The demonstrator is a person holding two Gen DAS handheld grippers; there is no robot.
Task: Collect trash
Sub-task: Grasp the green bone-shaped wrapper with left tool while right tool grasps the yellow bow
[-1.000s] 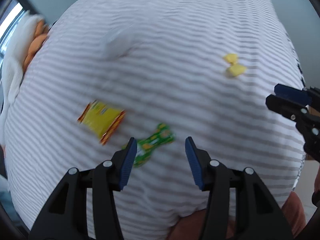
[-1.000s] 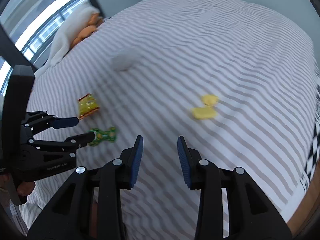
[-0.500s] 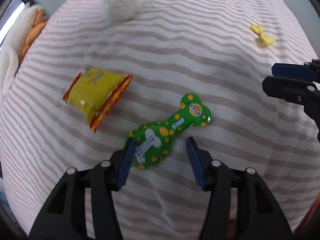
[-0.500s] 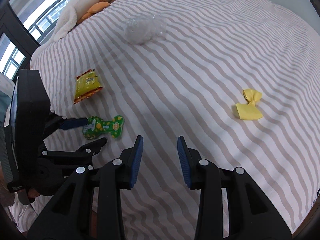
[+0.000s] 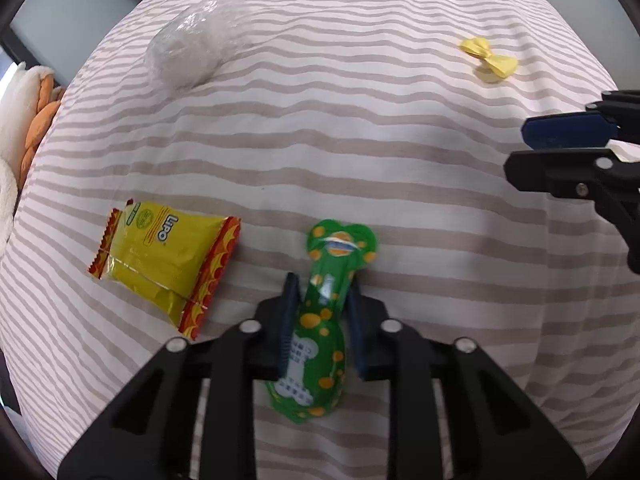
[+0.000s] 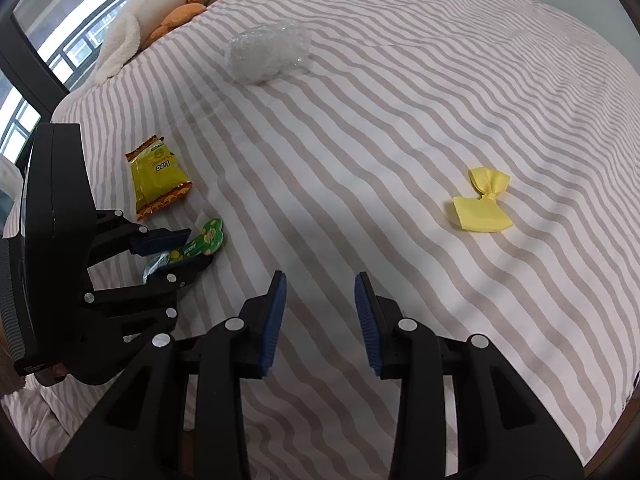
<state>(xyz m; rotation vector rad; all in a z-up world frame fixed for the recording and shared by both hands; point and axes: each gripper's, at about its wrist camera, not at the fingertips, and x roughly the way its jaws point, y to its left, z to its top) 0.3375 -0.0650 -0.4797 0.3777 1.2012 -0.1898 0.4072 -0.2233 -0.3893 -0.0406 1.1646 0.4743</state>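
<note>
A green bone-shaped wrapper (image 5: 326,304) with orange dots lies on the striped bed. My left gripper (image 5: 322,300) is shut on its middle; it shows in the right wrist view (image 6: 180,254) too, with the wrapper (image 6: 206,238) sticking out. A yellow Lipo snack packet (image 5: 168,264) lies just left of it, also seen from the right (image 6: 158,178). A yellow bow-shaped wrapper (image 6: 482,204) lies ahead and right of my right gripper (image 6: 320,312), which is open and empty above the sheet. A crumpled clear plastic bag (image 6: 266,52) lies farther back.
The striped bedsheet (image 6: 400,100) covers the whole area. A white and orange plush toy (image 6: 156,16) lies at the far left edge by a window. The bed's edge falls away at the lower right.
My left gripper has moved forward over the green wrapper and closed on it. My right gripper has stayed open, shifted slightly closer to the bed.
</note>
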